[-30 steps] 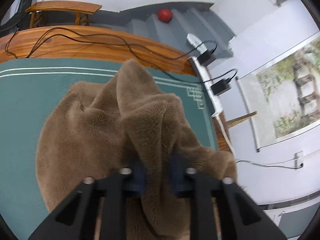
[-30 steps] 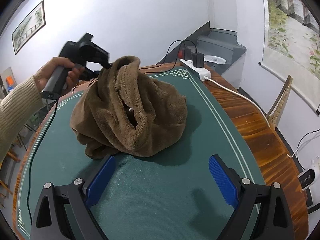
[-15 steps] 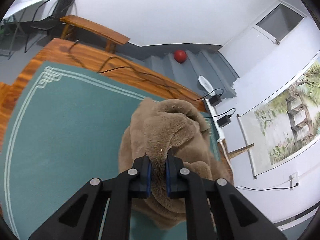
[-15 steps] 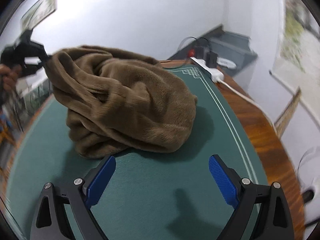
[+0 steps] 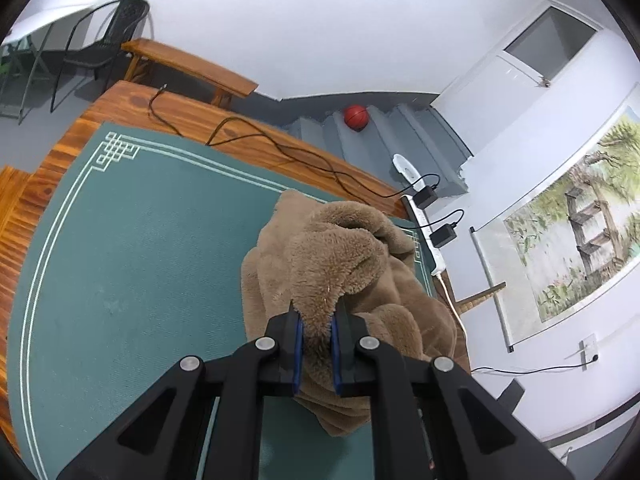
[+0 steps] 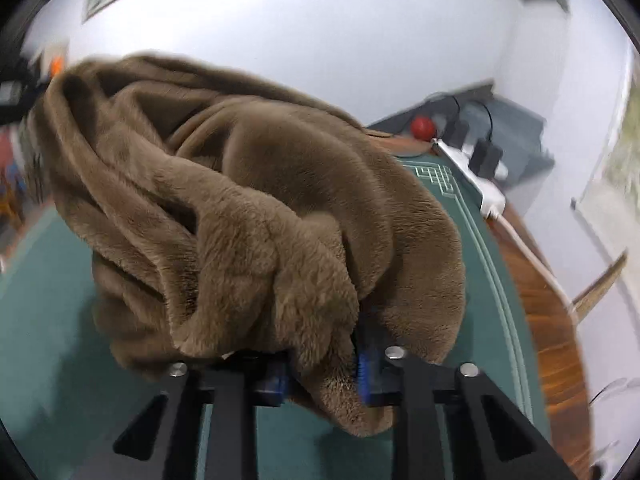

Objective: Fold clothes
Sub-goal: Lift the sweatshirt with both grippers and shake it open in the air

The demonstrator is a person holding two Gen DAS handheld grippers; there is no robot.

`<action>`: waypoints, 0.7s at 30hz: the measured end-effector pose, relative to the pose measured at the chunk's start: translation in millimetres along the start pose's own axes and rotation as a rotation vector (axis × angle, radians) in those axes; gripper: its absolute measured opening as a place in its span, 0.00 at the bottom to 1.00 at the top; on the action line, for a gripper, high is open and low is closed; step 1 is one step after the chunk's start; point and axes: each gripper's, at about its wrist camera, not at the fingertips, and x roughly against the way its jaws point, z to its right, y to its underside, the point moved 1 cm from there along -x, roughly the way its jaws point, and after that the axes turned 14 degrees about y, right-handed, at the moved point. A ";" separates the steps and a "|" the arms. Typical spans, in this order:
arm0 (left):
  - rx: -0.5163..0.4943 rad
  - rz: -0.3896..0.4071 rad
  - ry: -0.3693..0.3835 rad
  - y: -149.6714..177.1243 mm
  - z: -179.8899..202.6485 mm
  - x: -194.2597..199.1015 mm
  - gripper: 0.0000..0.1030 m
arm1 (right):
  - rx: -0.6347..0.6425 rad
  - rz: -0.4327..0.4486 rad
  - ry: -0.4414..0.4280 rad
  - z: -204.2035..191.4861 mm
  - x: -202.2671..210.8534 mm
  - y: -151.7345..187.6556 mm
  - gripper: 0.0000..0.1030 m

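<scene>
A brown fleece garment [image 5: 340,264] lies bunched on the green table mat [image 5: 140,264], toward its right side. My left gripper [image 5: 316,320] is shut on a fold of the fleece, lifting it into a peak. In the right wrist view the same brown fleece garment [image 6: 248,208] fills most of the frame, raised at its left end. My right gripper [image 6: 322,364] is closed in on the near edge of the fleece, with fabric bulging between its blue pads [image 6: 364,372]. The left pad is mostly buried under the cloth.
A white power strip [image 5: 424,228] with black adapters and cables lies along the far right edge of the wooden table [image 5: 120,104]. A black cable [image 5: 256,140] trails across the wood. A bench, a chair and a red ball [image 5: 355,117] stand beyond the table.
My right gripper has moved forward to the garment and shut on its near edge. My left gripper has kept its hold and lifted the fleece higher, away from the table.
</scene>
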 end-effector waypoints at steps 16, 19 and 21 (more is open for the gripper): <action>-0.263 0.248 0.069 30.0 134.6 118.7 0.12 | -0.272 0.439 0.056 86.8 163.8 -84.5 0.13; -0.299 0.296 0.063 41.0 160.1 142.9 0.12 | -0.308 0.454 0.004 99.9 183.3 -84.7 0.13; -0.321 0.325 0.049 49.0 174.6 156.5 0.12 | -0.312 0.474 -0.017 107.8 199.3 -84.5 0.13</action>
